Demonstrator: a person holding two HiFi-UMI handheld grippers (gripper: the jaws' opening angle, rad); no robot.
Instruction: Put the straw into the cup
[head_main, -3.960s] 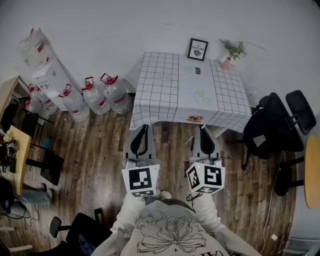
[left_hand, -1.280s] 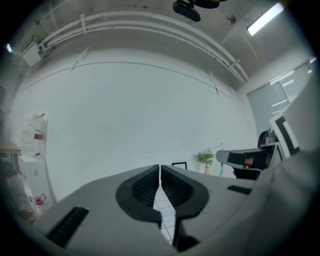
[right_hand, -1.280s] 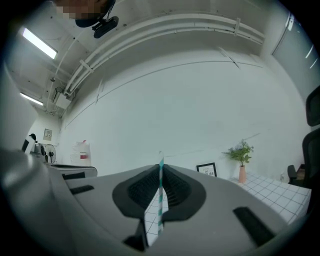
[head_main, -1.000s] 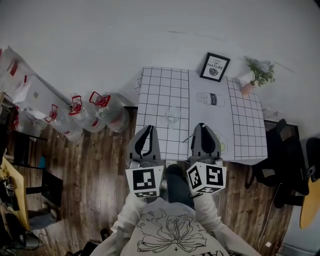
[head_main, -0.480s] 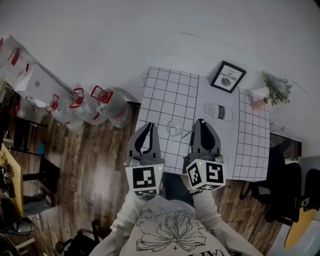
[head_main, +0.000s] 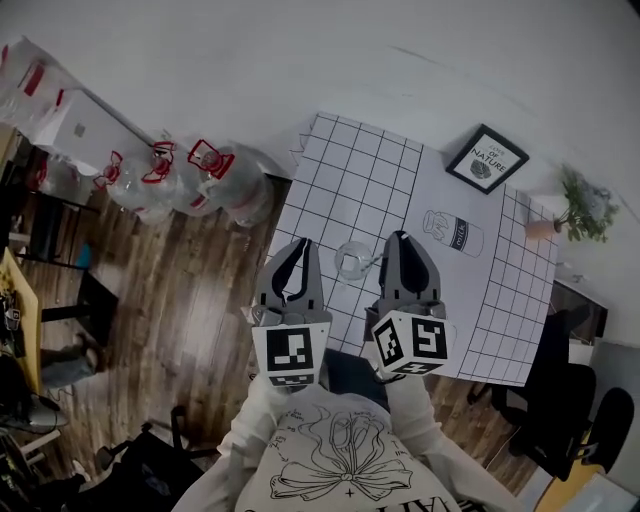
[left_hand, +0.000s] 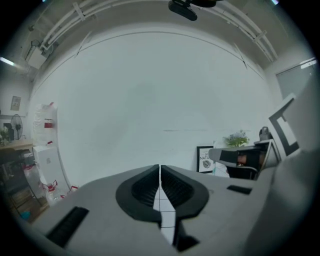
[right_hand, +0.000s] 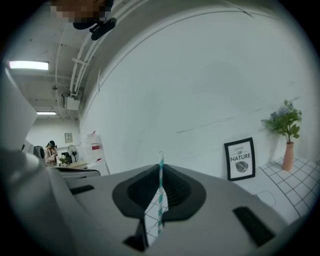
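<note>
Checked-cloth table (head_main: 350, 170), bearing clear cup (head_main: 352, 258), framed print (head_main: 487, 158), potted plant (head_main: 583, 212)

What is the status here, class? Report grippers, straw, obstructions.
Left gripper shut, empty. Right gripper shut on the straw. Cup on the table between grippers, straw not in. Nothing seen blocking.

The person wears a white shirt (head_main: 345, 465) with a big flower drawn on it in thin black lines. Its long white sleeves (head_main: 252, 430) are plain. The grey left gripper (head_main: 300, 245) and the grey right gripper (head_main: 398, 238) each have two curved jaws with dark insides. The black ribbed pads (left_hand: 145, 187) line them. Each gripper carries a white cube with black square markers: the left cube (head_main: 291, 352) and the right cube (head_main: 411, 341).
</note>
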